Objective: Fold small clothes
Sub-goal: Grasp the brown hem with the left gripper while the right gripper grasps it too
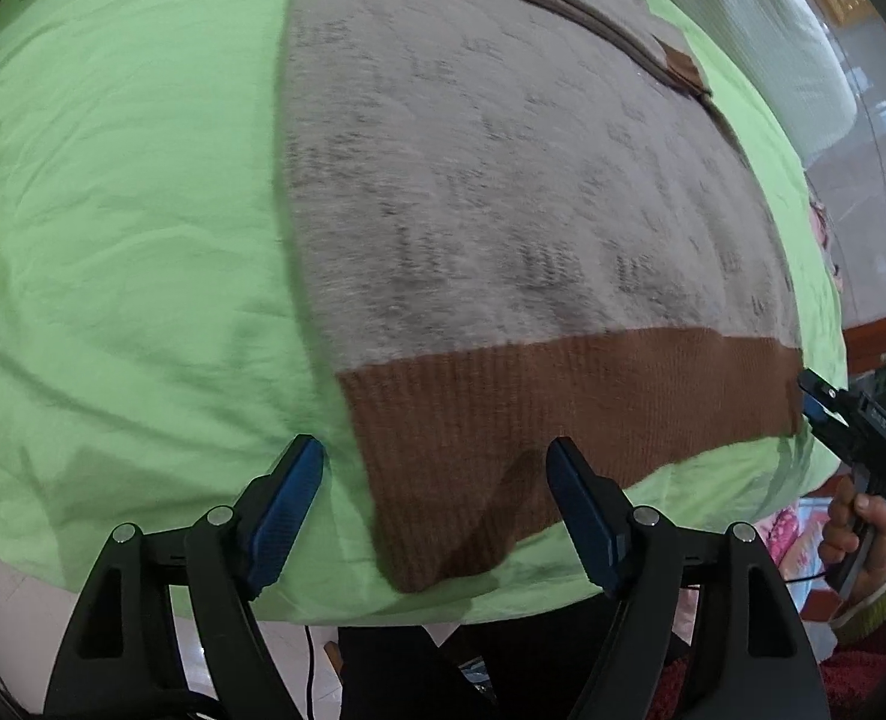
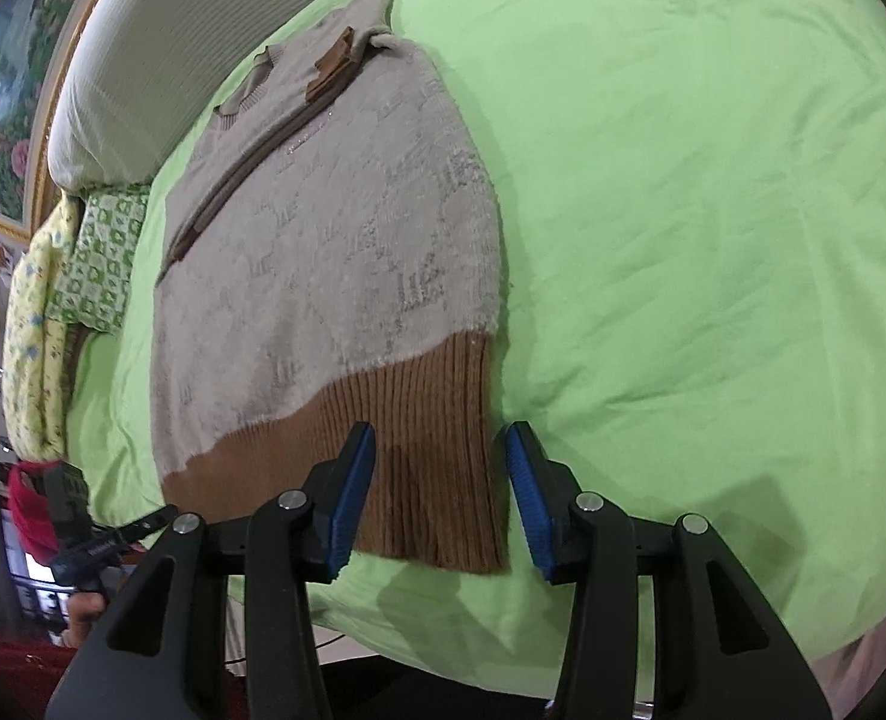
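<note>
A beige knitted sweater [image 1: 503, 192] with a brown ribbed hem [image 1: 563, 408] lies flat on a green sheet [image 1: 113, 210], sleeves folded in. My left gripper [image 1: 437, 468] is open, its fingers on either side of the hem's left corner, just above it. My right gripper [image 2: 440, 468] is open over the hem's right corner [image 2: 437, 480] of the sweater [image 2: 335, 240]. The right gripper also shows at the right edge of the left wrist view [image 1: 827, 408]; the left gripper shows at the lower left of the right wrist view [image 2: 143, 525].
The green sheet [image 2: 683, 210] covers a bed whose near edge runs just below both grippers. A white pillow [image 2: 161, 60] and a patterned yellow-green blanket [image 2: 77, 276] lie at the head end. Floor and furniture show beyond the bed edge.
</note>
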The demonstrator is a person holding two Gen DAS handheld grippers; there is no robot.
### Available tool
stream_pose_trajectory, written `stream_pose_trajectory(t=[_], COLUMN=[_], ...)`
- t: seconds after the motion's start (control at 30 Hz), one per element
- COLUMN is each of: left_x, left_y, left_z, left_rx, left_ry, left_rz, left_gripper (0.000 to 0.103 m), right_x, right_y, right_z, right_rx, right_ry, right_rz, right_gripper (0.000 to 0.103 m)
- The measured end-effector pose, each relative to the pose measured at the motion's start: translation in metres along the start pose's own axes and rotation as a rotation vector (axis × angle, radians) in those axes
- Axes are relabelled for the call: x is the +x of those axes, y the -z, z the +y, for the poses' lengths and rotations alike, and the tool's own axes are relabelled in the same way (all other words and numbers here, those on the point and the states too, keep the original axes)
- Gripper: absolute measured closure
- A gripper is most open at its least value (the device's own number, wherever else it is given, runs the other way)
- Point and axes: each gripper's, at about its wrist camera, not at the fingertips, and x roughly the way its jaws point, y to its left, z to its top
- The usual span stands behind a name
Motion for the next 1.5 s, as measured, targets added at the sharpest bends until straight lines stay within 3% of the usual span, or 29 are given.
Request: stream_pose_trajectory(t=[0.07, 0.13, 0.17, 0.2, 0.27, 0.4, 0.53, 0.83, 1.13, 1.37, 1.5], left_x=[0.004, 0.008, 0.008, 0.011, 0.008, -0.012, -0.041, -0.092, -0.095, -0.065, -0.042], left_y=[-0.002, -0.002, -0.001, -0.003, -0.005, -0.010, -0.030, -0.131, -0.260, -0.355, -0.393], left_z=[-0.005, -0.008, -0.006, -0.008, -0.006, -0.010, -0.017, -0.024, -0.016, -0.004, 0.003], left_rx=[0.007, 0.023, 0.029, 0.024, 0.005, 0.022, 0.043, -0.004, -0.055, -0.106, -0.111], left_ry=[0.029, 0.033, 0.043, 0.058, 0.097, 0.153, 0.186, 0.243, 0.202, 0.154, 0.118], left_rz=[0.019, 0.028, 0.032, 0.037, 0.027, -0.044, -0.129, -0.375, -0.503, -0.513, -0.497], left_gripper=[0.046, 0.064, 0.083, 0.090, 0.092, 0.094, 0.094, 0.094, 0.095, 0.095, 0.094], right_x=[0.003, 0.004, 0.007, 0.009, 0.013, 0.005, -0.019, -0.029, 0.003, 0.052, 0.084], right_y=[-0.002, -0.002, -0.003, -0.003, -0.003, -0.010, -0.037, -0.132, -0.246, -0.320, -0.359], right_z=[-0.001, 0.000, 0.001, 0.001, 0.002, 0.013, 0.032, 0.090, 0.129, 0.137, 0.138], right_rx=[0.011, 0.010, 0.000, -0.003, -0.006, -0.049, -0.067, -0.130, -0.168, -0.146, -0.127], right_ry=[-0.018, -0.028, -0.029, -0.030, -0.044, -0.121, -0.248, -0.379, -0.386, -0.346, -0.317], right_rz=[0.015, 0.025, 0.039, 0.053, 0.077, 0.059, -0.039, -0.227, -0.296, -0.293, -0.278], right_gripper=[0.057, 0.066, 0.084, 0.094, 0.094, 0.095, 0.095, 0.095, 0.095, 0.095, 0.095])
